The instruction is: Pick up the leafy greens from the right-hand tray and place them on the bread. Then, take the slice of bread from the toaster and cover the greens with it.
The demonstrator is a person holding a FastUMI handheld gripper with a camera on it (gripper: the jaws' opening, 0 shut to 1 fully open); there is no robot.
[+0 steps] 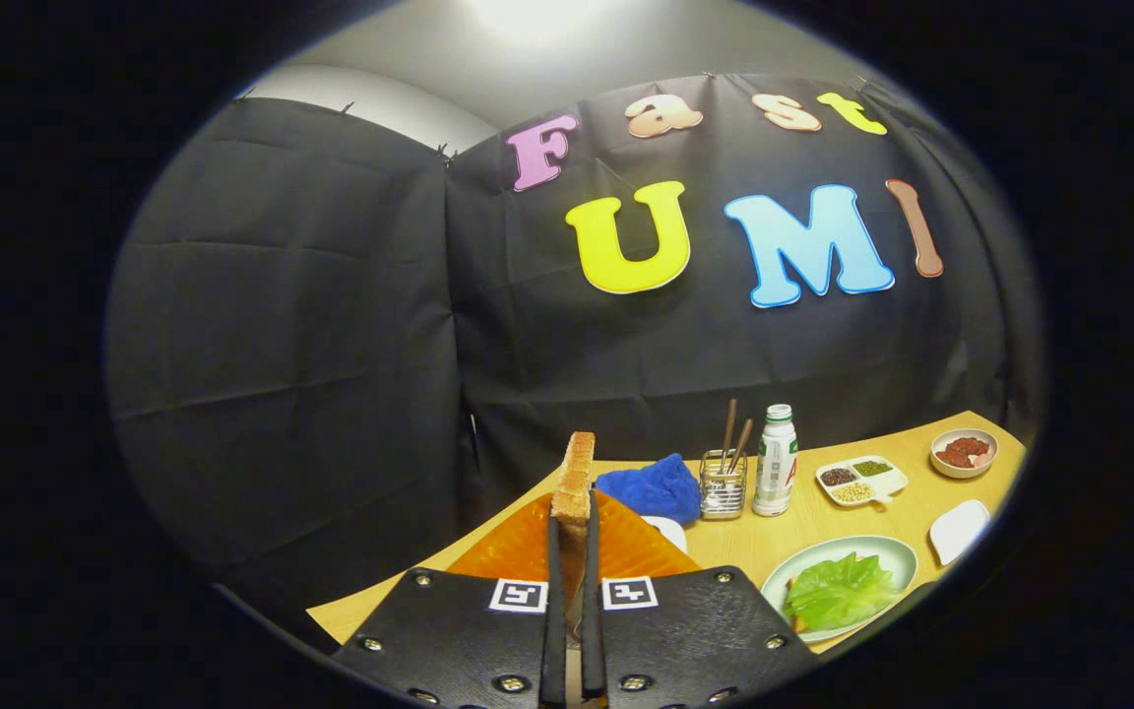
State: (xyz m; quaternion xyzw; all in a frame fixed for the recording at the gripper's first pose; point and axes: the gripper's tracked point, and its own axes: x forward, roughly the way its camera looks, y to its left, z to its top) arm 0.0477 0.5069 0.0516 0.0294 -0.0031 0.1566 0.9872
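Observation:
My gripper is shut on a slice of toasted bread, which stands on edge between the two fingers and sticks up beyond their tips, held in the air above the table. Below and to the right, a pale green plate carries the leafy greens spread flat; a brown edge of bread peeks out under the leaf. The toaster is hidden from view.
An orange ribbed tray lies just under the fingers. Beyond it sit a blue cloth, a small holder with chopsticks, a white bottle, a divided dish of grains, a bowl of red food and a white dish.

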